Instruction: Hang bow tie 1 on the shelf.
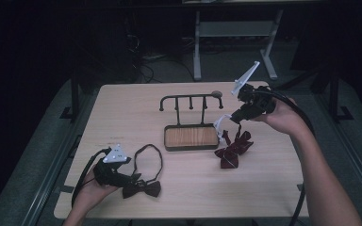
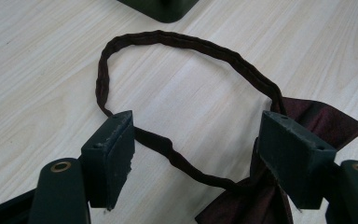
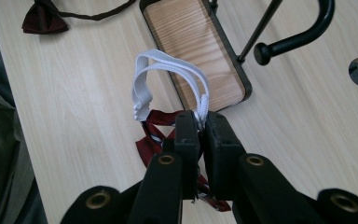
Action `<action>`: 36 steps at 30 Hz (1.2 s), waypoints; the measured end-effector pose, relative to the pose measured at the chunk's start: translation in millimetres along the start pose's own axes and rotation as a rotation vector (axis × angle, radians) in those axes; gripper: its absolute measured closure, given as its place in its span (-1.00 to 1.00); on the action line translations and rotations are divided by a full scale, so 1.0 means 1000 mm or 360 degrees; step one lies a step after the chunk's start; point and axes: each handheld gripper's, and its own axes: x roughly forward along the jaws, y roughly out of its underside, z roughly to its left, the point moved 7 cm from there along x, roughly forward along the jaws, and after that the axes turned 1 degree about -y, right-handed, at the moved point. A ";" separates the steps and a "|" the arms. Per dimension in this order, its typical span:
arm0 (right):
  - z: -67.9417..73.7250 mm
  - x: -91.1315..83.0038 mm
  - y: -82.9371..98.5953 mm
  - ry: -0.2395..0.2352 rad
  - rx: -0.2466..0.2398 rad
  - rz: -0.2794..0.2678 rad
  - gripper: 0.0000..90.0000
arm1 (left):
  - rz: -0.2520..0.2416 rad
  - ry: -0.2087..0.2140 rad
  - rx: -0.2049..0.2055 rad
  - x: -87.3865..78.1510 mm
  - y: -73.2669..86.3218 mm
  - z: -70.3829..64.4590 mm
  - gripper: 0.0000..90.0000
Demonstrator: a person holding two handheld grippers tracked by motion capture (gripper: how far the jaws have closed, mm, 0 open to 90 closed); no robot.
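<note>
The right gripper [image 3: 199,126], jaws clamped on the red bow tie's white strap [image 3: 168,74], held its loop just right of the hook stand [image 1: 191,101], nearer than the open left gripper [image 2: 196,154]

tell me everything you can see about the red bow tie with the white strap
The red bow tie is dark red fabric, seemingly patterned, with a white elastic strap looped above it. The right gripper has its fingers shut on the strap, lifting it while the bow droops onto the table, right of the rack's wooden base, not touching it.
</note>
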 end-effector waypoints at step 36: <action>-0.055 0.001 -0.025 0.0062 0.0208 0.0021 0.87 | -0.0009 0.0007 0.0017 -0.001 -0.001 -0.001 -0.38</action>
